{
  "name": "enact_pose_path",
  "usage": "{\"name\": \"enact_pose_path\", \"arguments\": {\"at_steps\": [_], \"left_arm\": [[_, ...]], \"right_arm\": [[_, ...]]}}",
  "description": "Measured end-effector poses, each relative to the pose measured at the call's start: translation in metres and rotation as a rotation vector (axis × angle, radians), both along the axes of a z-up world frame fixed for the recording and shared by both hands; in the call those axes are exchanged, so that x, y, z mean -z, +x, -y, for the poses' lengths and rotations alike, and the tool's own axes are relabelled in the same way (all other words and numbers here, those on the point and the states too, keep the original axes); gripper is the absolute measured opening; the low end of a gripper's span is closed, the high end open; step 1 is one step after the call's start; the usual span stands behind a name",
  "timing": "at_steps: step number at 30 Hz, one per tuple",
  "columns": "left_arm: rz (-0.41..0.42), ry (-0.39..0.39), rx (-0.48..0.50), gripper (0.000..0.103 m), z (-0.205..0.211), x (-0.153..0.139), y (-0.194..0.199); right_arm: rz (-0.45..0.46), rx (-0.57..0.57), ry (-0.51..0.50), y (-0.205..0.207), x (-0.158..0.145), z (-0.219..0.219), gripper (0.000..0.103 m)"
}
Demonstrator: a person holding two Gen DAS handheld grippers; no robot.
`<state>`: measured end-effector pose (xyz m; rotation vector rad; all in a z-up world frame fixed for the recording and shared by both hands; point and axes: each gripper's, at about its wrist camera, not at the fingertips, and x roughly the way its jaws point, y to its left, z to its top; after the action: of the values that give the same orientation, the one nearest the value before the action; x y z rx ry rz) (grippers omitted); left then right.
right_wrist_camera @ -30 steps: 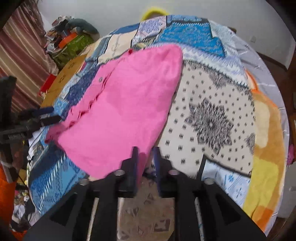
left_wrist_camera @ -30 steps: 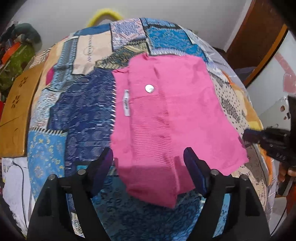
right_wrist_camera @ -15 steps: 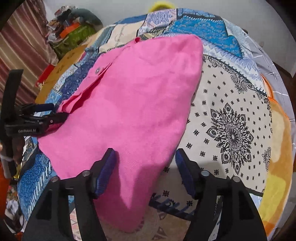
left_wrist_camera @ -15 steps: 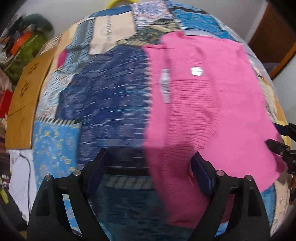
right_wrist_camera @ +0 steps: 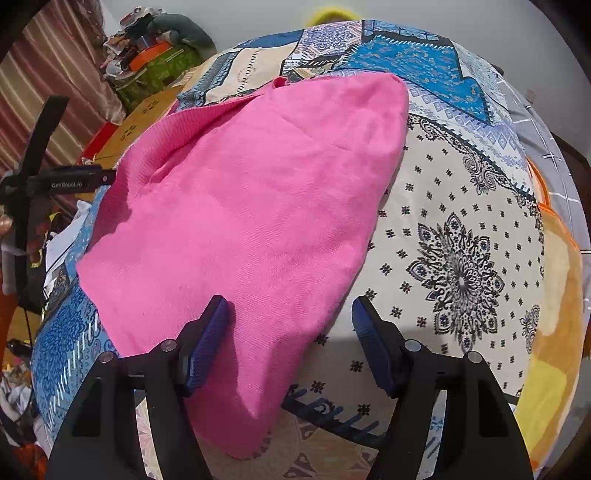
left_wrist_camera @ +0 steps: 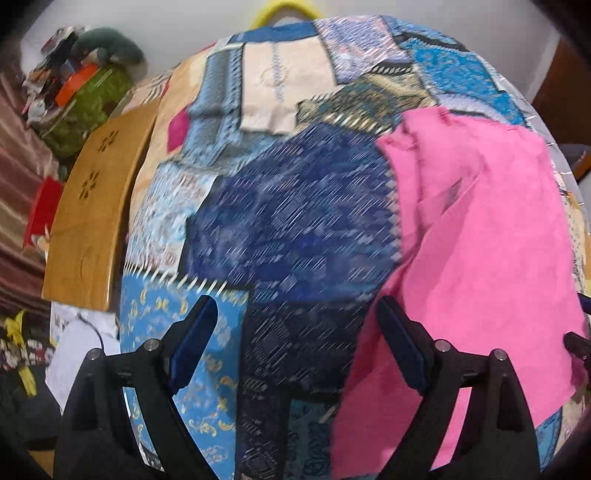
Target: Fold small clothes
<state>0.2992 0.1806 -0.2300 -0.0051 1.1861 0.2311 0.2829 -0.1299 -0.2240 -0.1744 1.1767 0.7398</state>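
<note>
A pink knitted garment [right_wrist_camera: 251, 206] lies folded over on the patchwork bedspread [right_wrist_camera: 461, 221], with a ribbed edge at its far left. My right gripper [right_wrist_camera: 290, 302] stands open just above its near corner. The cloth lies between the fingers, and the pads do not press on it. My left gripper [left_wrist_camera: 295, 306] is open over the dark blue patch with nothing between its fingers. In that blurred view the pink garment [left_wrist_camera: 480, 240] lies to the right of it. The left gripper [right_wrist_camera: 74, 181] also shows in the right wrist view, at the garment's left edge.
A wooden board [left_wrist_camera: 92, 221] runs along the bed's left side. Behind it is a pile of bags and clutter [left_wrist_camera: 85, 107]. A yellow hoop [left_wrist_camera: 282, 11] peeks over the far edge. An orange-yellow blanket [right_wrist_camera: 554, 314] covers the bed's right side, and a striped curtain [right_wrist_camera: 48, 74] hangs at the left.
My right gripper opened and let go of the pink corner, which now lies flat. My left gripper slid left off the garment onto the blue patch. The button and label are now covered.
</note>
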Motion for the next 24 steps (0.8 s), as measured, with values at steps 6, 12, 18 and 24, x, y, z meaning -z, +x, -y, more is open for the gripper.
{"name": "enact_pose_path", "arguments": {"at_steps": [6,12,18,24], "left_arm": [[0.04,-0.045,0.089,0.089,0.035,-0.011,0.035],[-0.006,-0.017,0.153,0.089,0.068,0.01,0.085],[-0.005,-0.005,0.143,0.095,0.07,0.026,0.123],[0.036,0.069,0.093,0.097,0.042,0.027,0.14]], "right_arm": [[0.041,0.013,-0.004,0.014,-0.007,0.002,0.066],[0.089,0.049,0.016,0.038,-0.015,-0.004,0.066],[0.117,0.055,0.018,0.064,-0.01,-0.019,0.066],[0.065,0.038,0.015,0.071,0.015,-0.024,0.066]]}}
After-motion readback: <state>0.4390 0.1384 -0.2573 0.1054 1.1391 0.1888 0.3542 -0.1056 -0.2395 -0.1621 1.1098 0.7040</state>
